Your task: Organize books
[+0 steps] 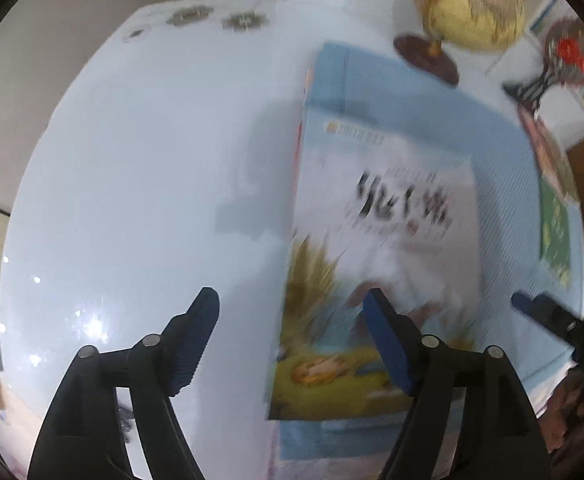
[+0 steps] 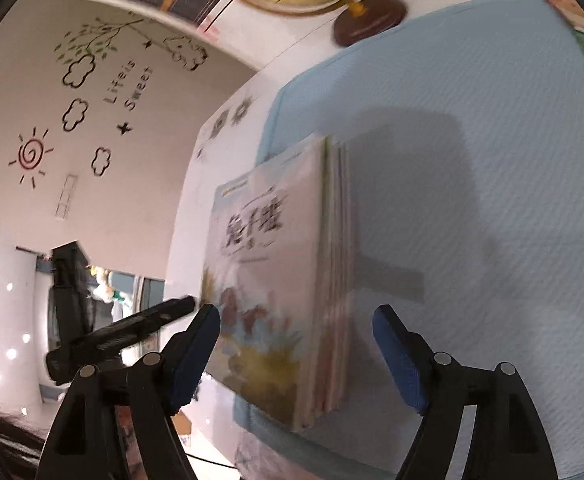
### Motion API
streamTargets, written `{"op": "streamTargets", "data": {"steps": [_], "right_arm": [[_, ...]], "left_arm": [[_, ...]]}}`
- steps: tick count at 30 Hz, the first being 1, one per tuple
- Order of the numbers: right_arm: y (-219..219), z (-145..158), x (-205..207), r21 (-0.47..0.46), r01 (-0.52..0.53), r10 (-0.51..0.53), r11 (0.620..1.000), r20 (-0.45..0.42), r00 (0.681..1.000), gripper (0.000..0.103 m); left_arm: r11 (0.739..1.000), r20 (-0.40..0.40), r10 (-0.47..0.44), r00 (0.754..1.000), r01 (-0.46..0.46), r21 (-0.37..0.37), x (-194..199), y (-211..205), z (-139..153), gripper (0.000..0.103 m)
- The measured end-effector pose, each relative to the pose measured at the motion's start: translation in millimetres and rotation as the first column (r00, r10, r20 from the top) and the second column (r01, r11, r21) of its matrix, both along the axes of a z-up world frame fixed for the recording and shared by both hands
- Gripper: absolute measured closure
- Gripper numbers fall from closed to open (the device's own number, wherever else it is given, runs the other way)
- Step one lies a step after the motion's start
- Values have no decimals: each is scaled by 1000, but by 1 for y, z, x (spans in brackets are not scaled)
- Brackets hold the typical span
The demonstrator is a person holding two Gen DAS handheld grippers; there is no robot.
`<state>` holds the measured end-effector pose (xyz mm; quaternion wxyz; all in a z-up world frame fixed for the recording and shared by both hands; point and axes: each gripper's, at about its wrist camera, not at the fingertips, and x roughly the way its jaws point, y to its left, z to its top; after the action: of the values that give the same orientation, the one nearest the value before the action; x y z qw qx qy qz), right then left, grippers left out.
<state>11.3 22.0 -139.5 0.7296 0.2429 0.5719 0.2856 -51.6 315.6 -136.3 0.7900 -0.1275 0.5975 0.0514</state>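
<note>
On the blue mat (image 2: 491, 160), near its tabletop-side edge, lay the squared stack of books (image 2: 276, 280). Left gripper (image 1: 292, 340) and right gripper (image 2: 295, 356) hung spread, gripping nothing. Stacking looked done; next likely called for another book.

A beige wall (image 2: 104, 92) bears sun, cloud and tree decals (image 2: 32, 154).

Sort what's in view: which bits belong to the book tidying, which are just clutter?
Job:
- stack of books, lying on the blue mat
- green book at the mat's far edge
- left hand-held gripper and right hand-held gripper, both open, holding nothing

Lying about:
- globe
- small ornament on a stand
</note>
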Motion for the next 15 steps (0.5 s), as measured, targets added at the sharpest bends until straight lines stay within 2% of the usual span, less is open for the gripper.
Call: {"op": "streamTargets", "data": {"steps": [4,8,15], "right_arm": [[-42,5,4,15,74,-74,997,24,997,26],[-88,19,9,-24,125,-122,992,98,988,26],[-198,44,22,-84,266,-245,960,200,949,26]], "left_arm": [[999,58,27,998,-25,-34,16,-15,16,26],[1000,129,8,992,-5,-28,43,-57,34,26],[990,189,-130,973,139,-36,95,-160,51,26]]}}
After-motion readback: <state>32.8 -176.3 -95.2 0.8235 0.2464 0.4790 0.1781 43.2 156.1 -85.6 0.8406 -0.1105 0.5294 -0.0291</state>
